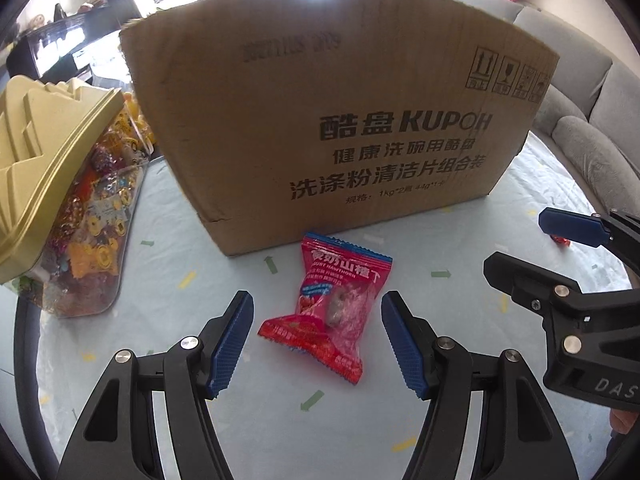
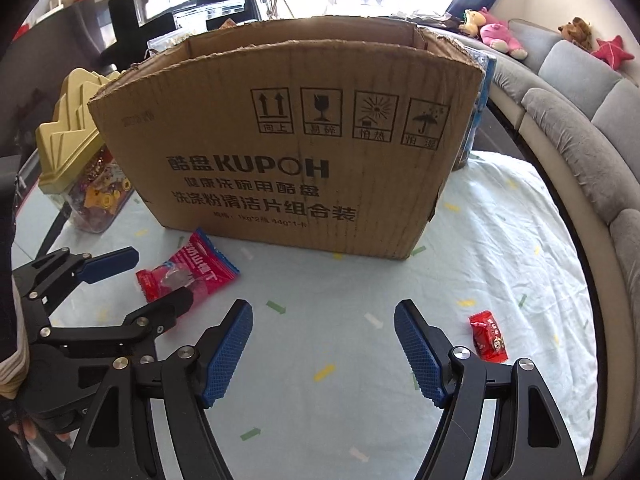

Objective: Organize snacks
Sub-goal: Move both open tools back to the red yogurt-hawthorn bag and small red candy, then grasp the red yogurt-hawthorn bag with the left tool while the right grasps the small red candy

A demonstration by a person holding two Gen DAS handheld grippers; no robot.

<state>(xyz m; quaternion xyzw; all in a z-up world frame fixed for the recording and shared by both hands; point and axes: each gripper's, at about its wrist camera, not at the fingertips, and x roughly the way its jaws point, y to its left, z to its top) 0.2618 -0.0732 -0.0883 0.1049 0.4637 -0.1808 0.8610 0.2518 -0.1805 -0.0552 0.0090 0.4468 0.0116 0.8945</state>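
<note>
- Cardboard box (image 1: 340,120): stands upright on the table (image 1: 500,320), top open. The front face reads "KUPOH" in bold, with lines of Chinese characters beneath and a smaller line that includes "1kg". A faint stamped number near the upper edge cannot be read.
- Box handling marks: four framed symbols show in the right wrist view: two up arrows, a broken glass, a sun over a house, an umbrella. Each has a Chinese caption.
- Pink snack packet (image 1: 336,304): lies flat on the table just in front of the box. It bears yellow Chinese characters and the word "HAWTHORN".
- Left gripper (image 1: 318,344): fingers (image 1: 232,340) spread apart, one on each side of the pink snack packet, not touching it.
- Right gripper (image 2: 324,350): fingers (image 2: 230,348) spread apart over bare tablecloth, holding nothing.
- Small red candy (image 2: 488,336): lies on the table just right of the right gripper. Its printing is too small to read.
- Clear candy jar (image 1: 88,216): stands left of the box under a stepped gold lid (image 1: 44,140), filled with colourful wrapped sweets.
- Grey sofa (image 2: 580,112): curves behind the table, with plush toys (image 2: 500,36) on it.
</note>
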